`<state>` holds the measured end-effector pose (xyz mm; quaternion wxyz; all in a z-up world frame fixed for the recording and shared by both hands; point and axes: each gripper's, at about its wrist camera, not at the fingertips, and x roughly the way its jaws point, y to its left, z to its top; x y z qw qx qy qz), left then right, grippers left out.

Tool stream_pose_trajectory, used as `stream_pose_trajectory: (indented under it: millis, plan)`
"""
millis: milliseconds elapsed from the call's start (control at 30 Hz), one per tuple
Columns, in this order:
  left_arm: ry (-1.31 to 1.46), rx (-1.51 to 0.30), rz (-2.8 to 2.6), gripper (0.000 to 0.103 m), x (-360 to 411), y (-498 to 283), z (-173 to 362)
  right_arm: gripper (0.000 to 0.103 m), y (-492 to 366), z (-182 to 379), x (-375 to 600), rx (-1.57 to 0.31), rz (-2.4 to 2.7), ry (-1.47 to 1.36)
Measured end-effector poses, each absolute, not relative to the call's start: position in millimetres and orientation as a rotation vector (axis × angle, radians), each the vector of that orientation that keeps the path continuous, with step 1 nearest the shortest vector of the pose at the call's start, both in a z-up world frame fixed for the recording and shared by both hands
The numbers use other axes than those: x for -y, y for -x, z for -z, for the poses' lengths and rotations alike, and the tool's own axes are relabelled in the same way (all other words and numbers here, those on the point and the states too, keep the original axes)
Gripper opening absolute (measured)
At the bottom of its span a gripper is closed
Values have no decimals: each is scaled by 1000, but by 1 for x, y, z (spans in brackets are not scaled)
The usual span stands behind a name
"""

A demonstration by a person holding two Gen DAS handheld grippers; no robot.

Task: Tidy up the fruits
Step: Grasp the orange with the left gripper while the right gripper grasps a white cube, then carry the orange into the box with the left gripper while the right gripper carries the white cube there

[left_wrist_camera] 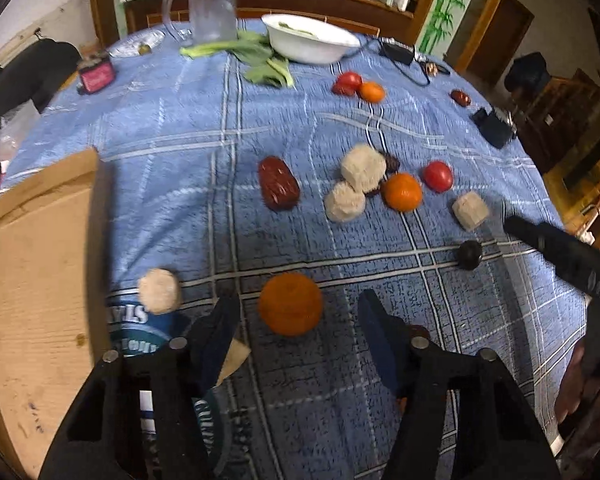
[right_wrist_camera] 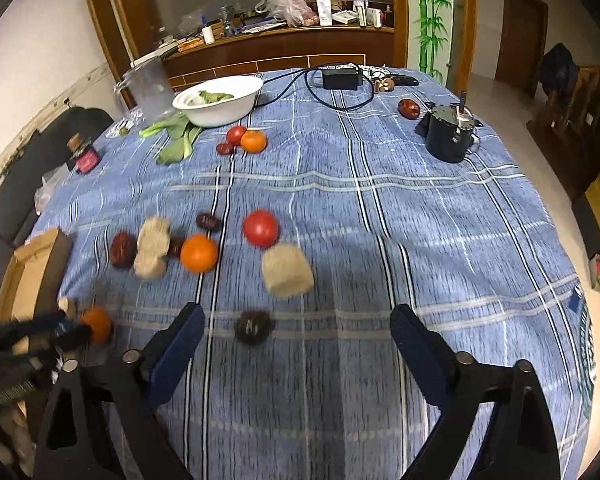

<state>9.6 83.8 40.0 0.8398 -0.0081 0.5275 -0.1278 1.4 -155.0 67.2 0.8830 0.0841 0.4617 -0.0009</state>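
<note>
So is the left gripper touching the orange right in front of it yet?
Apart. In the left wrist view, blue cloth shows between the orange and both fingers of the left gripper.

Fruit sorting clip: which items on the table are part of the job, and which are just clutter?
Job: near orange between left gripper jaws, second orange, tomato, red date, cardboard box.

Clutter: white bowl, leafy greens, plastic jug, black adapter.
</note>
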Motion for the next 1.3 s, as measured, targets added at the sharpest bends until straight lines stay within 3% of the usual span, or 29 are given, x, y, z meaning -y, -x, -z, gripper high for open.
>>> stream_pose_trajectory:
  millis: [133,233,333,367,400,433,900,1300]
  plan:
    - [22,-1132,285,57,-82,-13,-31,87,-25,-60,150,-976,-3,-131]
    - [3,-1145,286,52,-77,-15,-25,79,-37,-49,146,-1012,-14,-106]
    - [-38,-1134,256,40,-75,-14,-22,62,-45,-38,142,-1050,-18,-81]
    - [-42,-1131,248,34,-77,-14,-22,50,-46,-34,141,-1059,-15,-73]
    - [-36,-1130,244,33,-79,-14,-22,42,-47,-32,140,-1065,-20,-73]
    - [-11,-1132,251,33,-83,-14,-22,41,-47,-31,139,-1065,-31,-79]
    - [96,-1053,225,33,-111,8,-55,40,-15,-70,102,-978,-65,37]
    - [189,-974,82,33,-210,38,-89,40,10,-111,4,-924,-300,46]
